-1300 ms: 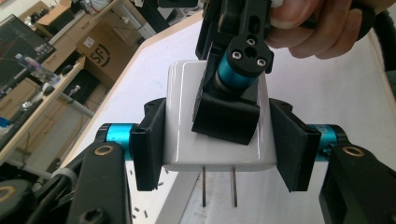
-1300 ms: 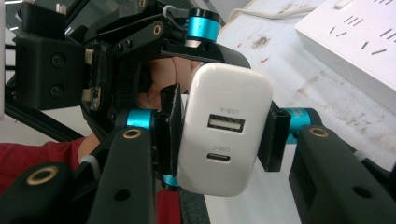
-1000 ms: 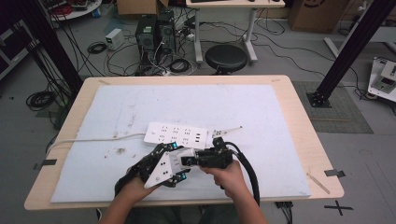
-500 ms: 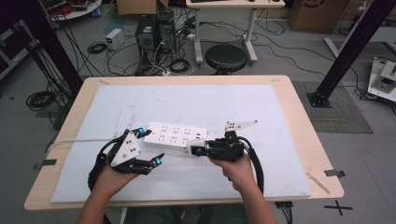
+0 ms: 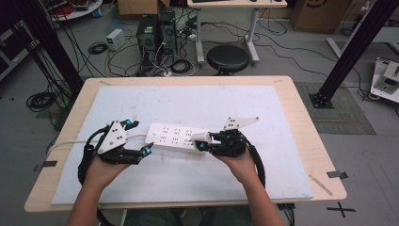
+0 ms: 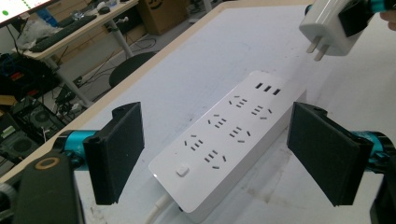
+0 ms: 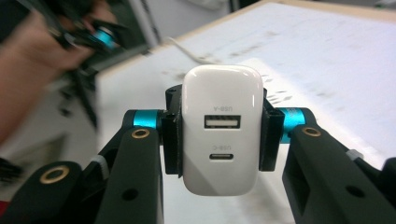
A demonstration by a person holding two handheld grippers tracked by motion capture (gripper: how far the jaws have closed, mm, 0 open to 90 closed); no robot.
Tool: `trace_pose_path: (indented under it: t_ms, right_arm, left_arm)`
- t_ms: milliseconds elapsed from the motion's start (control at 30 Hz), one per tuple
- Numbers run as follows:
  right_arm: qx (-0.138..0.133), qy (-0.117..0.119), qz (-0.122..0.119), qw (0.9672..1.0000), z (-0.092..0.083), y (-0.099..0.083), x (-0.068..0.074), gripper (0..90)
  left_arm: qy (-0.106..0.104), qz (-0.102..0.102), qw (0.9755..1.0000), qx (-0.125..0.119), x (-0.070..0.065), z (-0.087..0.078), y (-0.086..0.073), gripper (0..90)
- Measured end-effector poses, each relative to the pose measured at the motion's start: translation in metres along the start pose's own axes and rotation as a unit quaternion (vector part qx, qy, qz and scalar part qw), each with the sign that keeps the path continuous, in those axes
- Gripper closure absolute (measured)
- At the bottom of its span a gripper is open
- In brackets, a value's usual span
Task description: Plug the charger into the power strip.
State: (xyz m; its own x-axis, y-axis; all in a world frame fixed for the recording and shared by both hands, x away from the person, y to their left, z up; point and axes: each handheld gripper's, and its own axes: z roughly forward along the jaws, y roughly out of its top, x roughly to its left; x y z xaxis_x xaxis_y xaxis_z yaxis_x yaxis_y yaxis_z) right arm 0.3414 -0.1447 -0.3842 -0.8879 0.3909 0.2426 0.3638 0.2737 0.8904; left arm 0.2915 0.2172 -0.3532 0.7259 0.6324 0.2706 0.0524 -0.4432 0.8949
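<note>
A white power strip [image 5: 174, 137] [image 6: 224, 140] lies flat on the white mat [image 5: 211, 103], its sockets facing up. My left gripper [image 5: 141, 137] [image 6: 219, 154] sits at the strip's left end. Its jaws have just been opening and now stand wide apart; the strip's end lies in front of the gap, untouched. My right gripper [image 5: 203, 142] [image 7: 222, 135] is shut on a white USB charger [image 5: 200, 140] [image 7: 222, 130] [image 6: 327, 25]. It holds the charger above the strip's right end, prongs pointing down and clear of the sockets.
The strip's white cord [image 5: 70, 142] runs left off the wooden table [image 5: 301, 113]. Beyond the far edge stand a black stool [image 5: 228, 57], computer cases and floor cables. Black frame posts [image 5: 350, 52] flank the table.
My left gripper has swung from beside the right gripper out to the strip's left end, and its jaws have spread. The right gripper has barely shifted with the charger.
</note>
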Motion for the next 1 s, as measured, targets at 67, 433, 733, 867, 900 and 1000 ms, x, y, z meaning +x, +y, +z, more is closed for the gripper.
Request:
trace_pose_path:
  t_ms: [67,433,733,867,900,1000]
  right_arm:
    - [0.013,-0.025,-0.025,0.9993,0.002,0.003,-0.001,63.2]
    - [0.094,-0.065,-0.098,0.9886,0.011,0.033,-0.012,63.2]
    - [0.183,-0.069,-0.149,0.9691,0.022,0.067,-0.017,63.2]
    - [0.212,-0.063,-0.16,0.9621,0.028,0.076,-0.02,63.2]
    - [0.24,-0.059,-0.167,0.9544,0.036,0.085,-0.023,63.1]
    - [0.255,-0.054,-0.173,0.9498,0.041,0.09,-0.025,63.2]
  left_arm:
    - [0.002,-0.002,1.0,0.001,0.001,-0.002,-0.002,19.0]
    - [0.004,-0.007,0.9999,0.015,0.007,-0.013,-0.016,19.0]
    - [0.004,-0.015,0.9997,0.02,0.006,-0.017,-0.028,19.0]
    - [0.003,-0.017,0.9996,0.02,0.006,-0.019,-0.03,19.0]
    - [0.002,-0.016,0.9996,0.022,0.006,-0.019,-0.031,19.0]
    - [0.0,-0.015,0.9996,0.024,0.006,-0.02,-0.032,19.0]
